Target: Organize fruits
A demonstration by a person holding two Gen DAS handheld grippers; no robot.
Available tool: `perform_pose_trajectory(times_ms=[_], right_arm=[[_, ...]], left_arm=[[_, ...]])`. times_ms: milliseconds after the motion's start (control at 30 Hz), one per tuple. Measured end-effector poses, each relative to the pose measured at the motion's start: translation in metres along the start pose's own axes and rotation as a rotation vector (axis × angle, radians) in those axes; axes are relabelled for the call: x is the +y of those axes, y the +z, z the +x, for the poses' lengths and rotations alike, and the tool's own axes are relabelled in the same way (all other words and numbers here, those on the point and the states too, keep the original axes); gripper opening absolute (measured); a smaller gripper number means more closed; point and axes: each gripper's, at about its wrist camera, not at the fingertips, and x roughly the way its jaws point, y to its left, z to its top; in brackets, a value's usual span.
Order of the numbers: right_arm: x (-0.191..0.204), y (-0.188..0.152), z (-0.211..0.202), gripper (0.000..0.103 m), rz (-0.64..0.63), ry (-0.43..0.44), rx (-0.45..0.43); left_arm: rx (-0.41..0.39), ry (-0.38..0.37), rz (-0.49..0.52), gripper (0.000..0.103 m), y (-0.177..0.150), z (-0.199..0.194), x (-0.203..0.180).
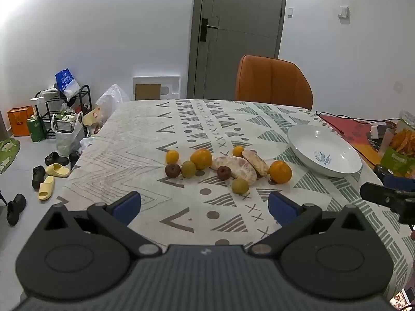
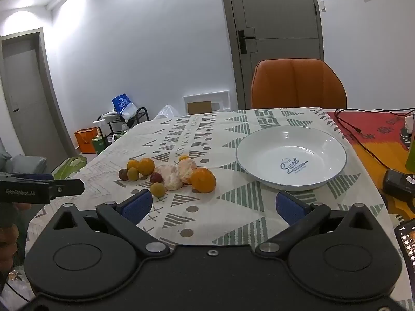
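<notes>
A cluster of fruit lies on the patterned tablecloth (image 1: pixel 145 140): oranges (image 1: pixel 280 172) (image 2: pixel 203 180), peeled citrus pieces (image 1: pixel 234 167) (image 2: pixel 172 176), green fruits (image 1: pixel 240 185) (image 2: pixel 158 189) and dark red fruits (image 1: pixel 224 172) (image 2: pixel 156 178). To the right of the fruit stands an empty white plate (image 1: pixel 306 140) (image 2: pixel 249 150) printed "Sweet". My left gripper (image 1: pixel 205 204) is open, short of the fruit, with nothing between its blue pads. My right gripper (image 2: pixel 214 204) is open too, near the table's front edge, between the fruit and the plate. Each gripper shows at the edge of the other's view.
An orange chair (image 1: pixel 272 81) (image 2: pixel 298 84) stands at the table's far side before a grey door. Cables, a snack bag (image 1: pixel 402 145), a phone (image 2: pixel 407 243) and a dark device (image 2: pixel 399 185) sit at the right. Slippers, bags and a rack crowd the floor at left.
</notes>
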Motion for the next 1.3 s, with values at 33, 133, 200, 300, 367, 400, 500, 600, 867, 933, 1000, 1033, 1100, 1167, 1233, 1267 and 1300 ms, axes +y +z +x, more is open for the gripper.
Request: perform_pose_trajectory(times_ms=[33,133,200,300,367,400,500,600,867,933,1000,1033,1100,1167,1233,1267,1300], right_arm=[[-0.001,0.001,0.001,0.103,0.002,-0.001,0.001],[0.005,-0.007,-0.005,0.103,-0.02,-0.005,-0.008],[0.005,-0.006,-0.005,0.103,-0.019,-0.007,-0.005],[0.006,-0.005,-0.004,0.103,-0.023,-0.01,-0.001],[0.008,-0.003,-0.004,0.103,-0.031,-0.01,0.001],[0.008,-0.003,-0.004,0.103,-0.032,-0.01,0.001],[0.009,-0.003,-0.004,0.103,-0.031,-0.01,0.0],[0.009,-0.003,-0.004,0.103,-0.032,-0.012,0.005],[0.01,-0.007,-0.002,0.103,-0.035,-0.008,0.026],[0.01,-0.007,-0.002,0.103,-0.035,-0.005,0.026],[0.01,-0.007,-0.002,0.103,-0.032,0.0,0.026],[0.009,-0.008,-0.001,0.103,-0.033,0.001,0.027],[0.01,-0.008,0.0,0.103,-0.037,-0.001,0.027],[0.01,-0.008,0.001,0.103,-0.04,0.0,0.028],[0.011,-0.009,0.002,0.103,-0.043,0.002,0.031],[0.012,-0.009,0.002,0.103,-0.044,0.002,0.033],[0.013,-0.009,0.002,0.103,-0.044,0.004,0.033]], left_arm=[[-0.001,0.0,0.001,0.103,0.001,0.0,-0.001],[-0.017,-0.003,0.003,0.103,-0.006,-0.005,-0.004],[-0.006,-0.011,-0.004,0.103,-0.005,-0.004,0.0],[-0.001,-0.013,-0.009,0.103,-0.005,-0.003,0.002],[-0.002,-0.014,-0.012,0.103,-0.005,-0.004,0.003],[-0.002,-0.014,-0.013,0.103,-0.005,-0.004,0.004],[-0.003,-0.014,-0.015,0.103,-0.004,-0.004,0.005],[-0.002,-0.016,-0.016,0.103,-0.004,-0.004,0.004],[-0.002,-0.019,-0.016,0.103,-0.004,-0.005,0.004],[-0.003,-0.019,-0.017,0.103,-0.004,-0.005,0.004],[-0.002,-0.023,-0.022,0.103,-0.005,-0.005,0.005],[-0.001,-0.023,-0.023,0.103,-0.005,-0.005,0.005],[0.003,-0.017,-0.024,0.103,-0.006,-0.004,0.006],[0.002,-0.015,-0.024,0.103,-0.006,-0.003,0.006],[0.004,-0.016,-0.024,0.103,-0.006,-0.003,0.005],[0.004,-0.015,-0.024,0.103,-0.006,-0.003,0.005],[0.006,-0.015,-0.024,0.103,-0.006,-0.003,0.005]])
